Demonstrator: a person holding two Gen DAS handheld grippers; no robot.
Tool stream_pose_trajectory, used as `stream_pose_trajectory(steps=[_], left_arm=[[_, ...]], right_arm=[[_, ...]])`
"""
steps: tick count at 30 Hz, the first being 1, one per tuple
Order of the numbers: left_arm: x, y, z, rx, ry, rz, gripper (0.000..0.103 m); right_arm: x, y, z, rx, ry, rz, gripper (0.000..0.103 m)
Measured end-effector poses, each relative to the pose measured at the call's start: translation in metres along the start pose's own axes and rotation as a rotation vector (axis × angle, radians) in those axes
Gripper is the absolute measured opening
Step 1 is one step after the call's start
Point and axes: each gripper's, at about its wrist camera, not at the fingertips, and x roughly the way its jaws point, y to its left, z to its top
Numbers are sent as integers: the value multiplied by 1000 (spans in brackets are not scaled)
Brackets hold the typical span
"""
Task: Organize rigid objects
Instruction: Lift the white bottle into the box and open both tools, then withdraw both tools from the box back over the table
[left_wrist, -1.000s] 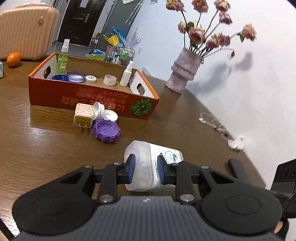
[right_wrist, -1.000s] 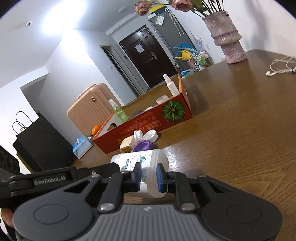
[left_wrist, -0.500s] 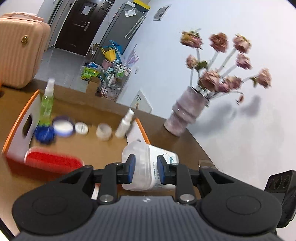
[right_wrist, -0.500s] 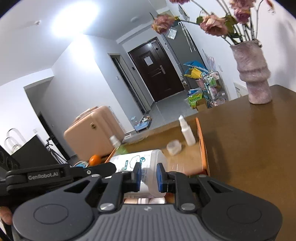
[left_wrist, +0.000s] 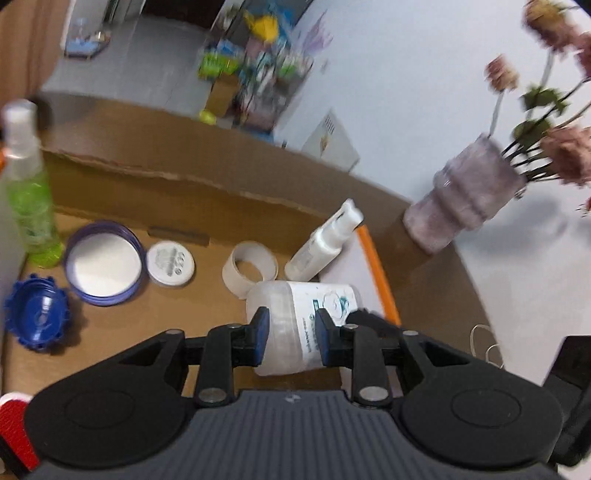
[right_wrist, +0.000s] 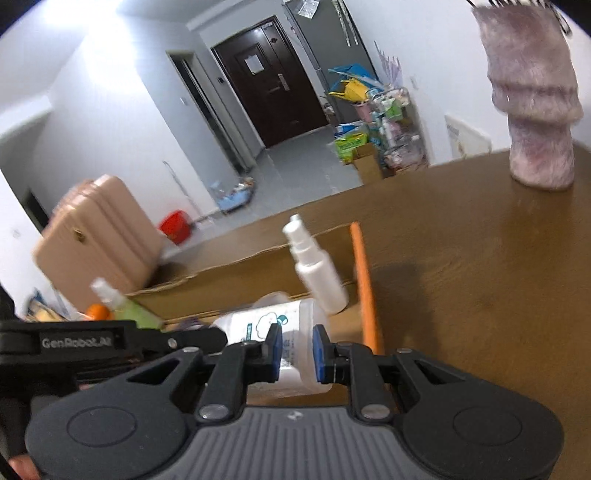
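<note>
Jar: a translucent white plastic jar (left_wrist: 295, 321) with a teal-printed label lies on its side, held over the open cardboard box (left_wrist: 207, 273), near its right end by the orange wall edge (left_wrist: 380, 273).
Left gripper (left_wrist: 289, 339): blue pads press both sides of the jar; jaws narrowed onto its body, gripping it.
Right gripper (right_wrist: 295, 354): its jaws also close on the same jar (right_wrist: 288, 332), one pad on each side.
Box contents: white spray bottle (left_wrist: 325, 240) leaning just behind the jar; tape roll (left_wrist: 249, 267) just left of the jar; small white lid (left_wrist: 170, 263), purple-rimmed lid (left_wrist: 104, 268), blue cap (left_wrist: 37, 312) and green spray bottle (left_wrist: 27, 188) further left.
Table: brown wood (right_wrist: 480, 266), with a pinkish vase (right_wrist: 535, 103) standing on its far right.
</note>
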Motion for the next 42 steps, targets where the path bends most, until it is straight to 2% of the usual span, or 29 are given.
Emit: stream_pose_trajectory(steps=[3,8,10,15,17,21,22,26,27,31,33,36,39,42], left_arm=[[15,-5,5,23,44,40,27],[4,-2,6,34,13,66,27],[-13,0,6,46,-11,81,27],[-67,-5,-2,130,-99,208,28],[-95,-9,-13,183,-151,254,32],[-149,-11,-47,259,-260,347,39],[-161,-11,-58,277,-285,365,44],[-208,-4,-113,300,-386,413,64],[-219,-2,-127,306,-407,418,66],[-256,7,-186,315,-456,408,84],[-272,12,-216,332,-487,406,88],[-288,17,-267,353,-550,442,96],[-291,21,-313,351,-540,457,97],[-287,25,-334,357,-470,430,97]], right_arm=[[12,8,2,-81,-4,-80,19],[4,16,5,-130,-37,-120,19],[-7,20,7,-155,-55,-135,19],[-54,34,13,-191,-99,-133,20],[-77,42,12,-216,-116,-136,22],[-123,58,-1,-251,-136,-125,32],[-134,62,-7,-263,-143,-123,33],[-173,77,-39,-286,-177,-109,49],[-184,81,-53,-293,-193,-104,54],[-217,99,-106,-321,-259,-116,62],[-231,106,-137,-329,-293,-112,72],[-250,116,-182,-363,-336,-76,77],[-260,122,-230,-364,-350,-78,77],[-261,122,-261,-348,-277,-46,77]])
